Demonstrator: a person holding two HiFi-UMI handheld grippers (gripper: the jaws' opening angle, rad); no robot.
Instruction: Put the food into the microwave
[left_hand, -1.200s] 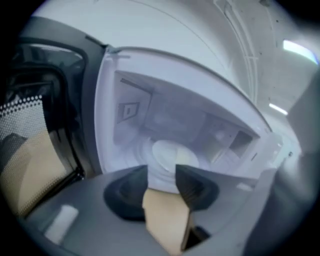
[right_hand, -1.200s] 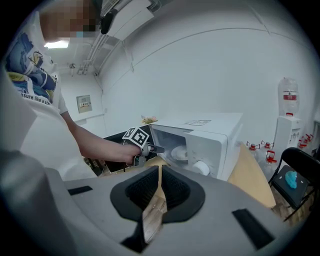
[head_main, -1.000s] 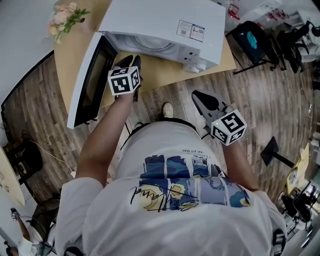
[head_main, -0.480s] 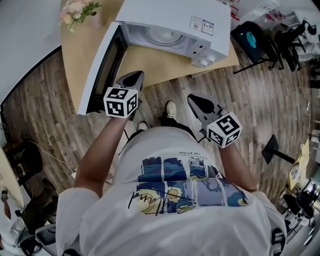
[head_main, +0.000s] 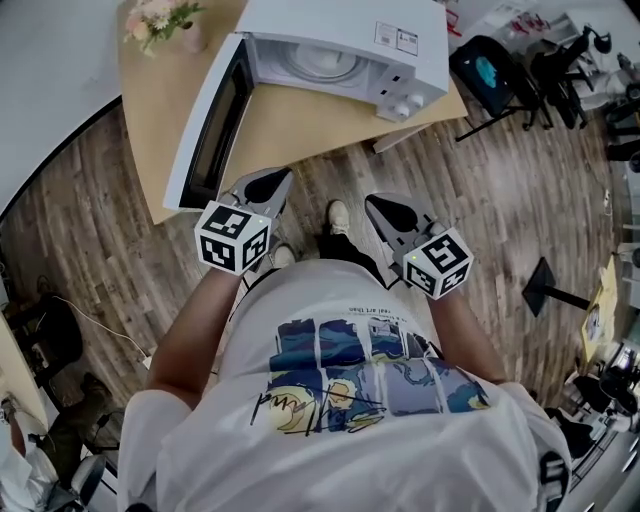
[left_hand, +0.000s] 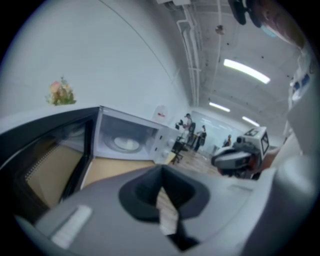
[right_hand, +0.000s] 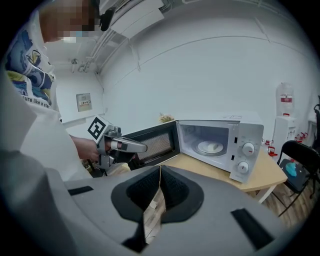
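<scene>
Inside the microwave (right_hand: 250, 131), on a white plate (right_hand: 197, 148) in the cavity, well ahead of both sets of fingers: the food (right_hand: 212, 146), a small pale lump of a kind too small to tell. Looks light and probably soft, so easy to dent. Better taken by the plate rim than pinched directly, and kept level, since the plate is likely stiff, smooth and slippery. Seems to need no further carrying, judging by where it lies. Nothing held on either side: fingers of the left gripper (head_main: 265, 186) pressed together and empty, fingers of the right gripper (head_main: 385, 210) shut tight on nothing as well, the two side by side close to the person's body and aimed slightly down towards the oven. Just ahead and left of the left fingers, the wide-open door (head_main: 205, 125), with its free edge standing out past the edge of the counter (head_main: 300, 125). Probably the nearest thing to knock and the next thing to push, best with closed fingertips on its outer face near the free edge. Beyond the door, at the far counter corner, flowers (head_main: 160, 18), seemingly outside the door's swing. On the front panel to the right of the cavity, dials (right_hand: 248, 148). Between fingers and counter, open wooden floor (head_main: 110, 240). Well off to the right of the right fingers, a black chair (head_main: 490, 75).
</scene>
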